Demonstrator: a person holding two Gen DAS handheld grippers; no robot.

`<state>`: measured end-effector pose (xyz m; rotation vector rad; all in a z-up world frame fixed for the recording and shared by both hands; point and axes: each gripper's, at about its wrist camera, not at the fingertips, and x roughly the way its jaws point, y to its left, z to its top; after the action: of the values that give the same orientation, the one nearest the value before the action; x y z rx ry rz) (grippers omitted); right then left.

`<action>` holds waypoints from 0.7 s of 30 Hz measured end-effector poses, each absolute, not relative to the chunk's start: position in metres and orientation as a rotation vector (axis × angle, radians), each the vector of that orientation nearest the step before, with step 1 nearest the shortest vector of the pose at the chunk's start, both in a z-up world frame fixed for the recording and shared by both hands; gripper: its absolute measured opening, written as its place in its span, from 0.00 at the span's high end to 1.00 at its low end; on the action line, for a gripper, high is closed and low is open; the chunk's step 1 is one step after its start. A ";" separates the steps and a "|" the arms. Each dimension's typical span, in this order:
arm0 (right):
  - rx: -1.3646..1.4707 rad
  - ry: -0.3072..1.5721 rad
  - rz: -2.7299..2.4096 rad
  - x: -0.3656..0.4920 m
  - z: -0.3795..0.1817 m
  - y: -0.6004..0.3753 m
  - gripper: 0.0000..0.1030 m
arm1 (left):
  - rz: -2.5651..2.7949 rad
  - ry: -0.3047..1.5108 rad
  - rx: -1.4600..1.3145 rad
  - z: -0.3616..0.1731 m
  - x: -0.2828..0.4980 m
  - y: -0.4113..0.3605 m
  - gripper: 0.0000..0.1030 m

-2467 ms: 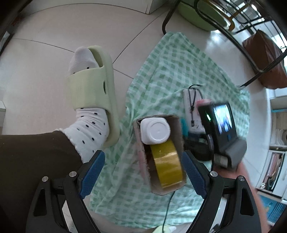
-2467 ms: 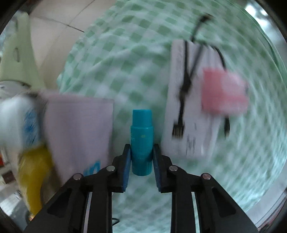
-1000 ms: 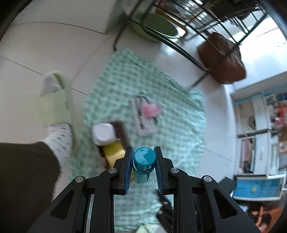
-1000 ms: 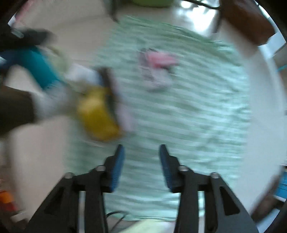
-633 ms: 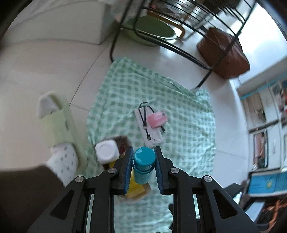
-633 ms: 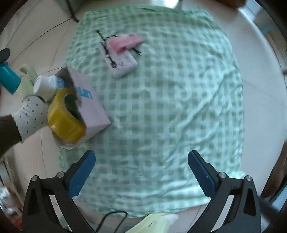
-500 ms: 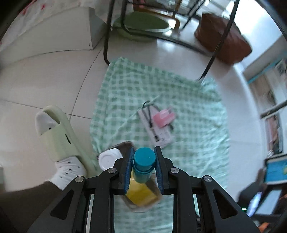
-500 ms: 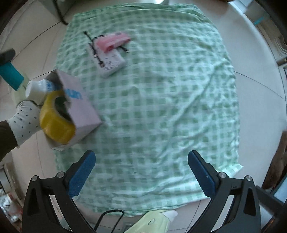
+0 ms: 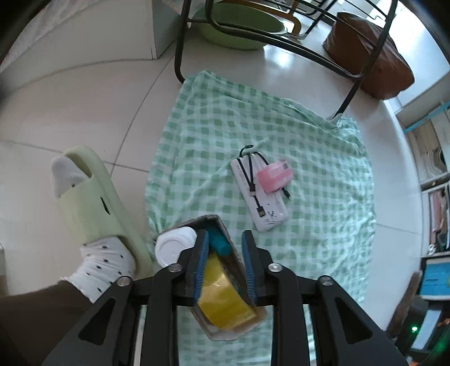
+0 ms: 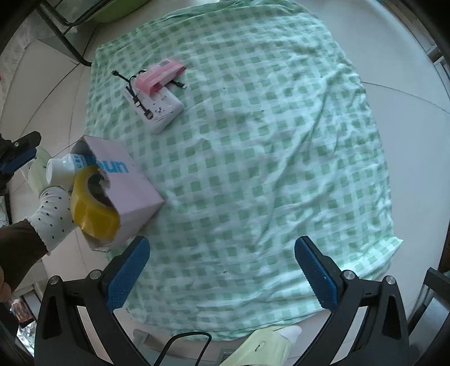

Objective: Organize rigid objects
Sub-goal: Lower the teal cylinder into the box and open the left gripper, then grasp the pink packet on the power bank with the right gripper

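Observation:
An open cardboard box (image 9: 227,333) lies on the green checked cloth (image 9: 309,135). Inside it are a yellow tape roll (image 9: 222,298), a white bottle (image 9: 171,247) and a teal bottle (image 9: 220,244). My left gripper (image 9: 225,236) hangs just above the box with its jaws opening. The teal bottle lies tilted below them, free of the pads. A white power bank (image 9: 260,197) with black cables carries a pink case (image 9: 274,177) further up the cloth. My right gripper (image 10: 222,245) stands wide open over bare cloth, right of the box (image 10: 126,183), with nothing between its fingers.
A person's socked foot in a pale green slipper (image 9: 90,202) stands against the box's left side. Black chair legs (image 9: 180,56), a green basin (image 9: 239,25) and a brown bag (image 9: 368,56) lie beyond the cloth. A second slipper (image 10: 267,346) is at the cloth's near edge.
The left gripper sank to the box and its jaws widened; the teal bottle, held upright before, now lies in the box. The right gripper opened wide about a second ago.

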<state>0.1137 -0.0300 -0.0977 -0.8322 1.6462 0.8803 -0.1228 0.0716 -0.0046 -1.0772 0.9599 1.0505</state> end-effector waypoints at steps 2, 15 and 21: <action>-0.832 1.636 0.866 0.117 -0.097 -0.030 0.00 | 1.037 0.941 -1.113 -0.006 -0.127 0.071 0.44; -1.215 1.387 0.925 0.121 -0.129 -0.012 0.00 | 1.043 0.993 -1.213 0.005 -0.137 0.058 0.15; -1.798 1.001 1.006 0.109 -0.163 0.005 0.00 | 1.056 1.001 -1.292 0.002 -0.144 0.060 0.15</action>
<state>0.1089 0.0050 -0.1634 -1.7983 1.0006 1.0060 -0.1442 0.0604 0.0018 -1.2916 1.0007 1.0558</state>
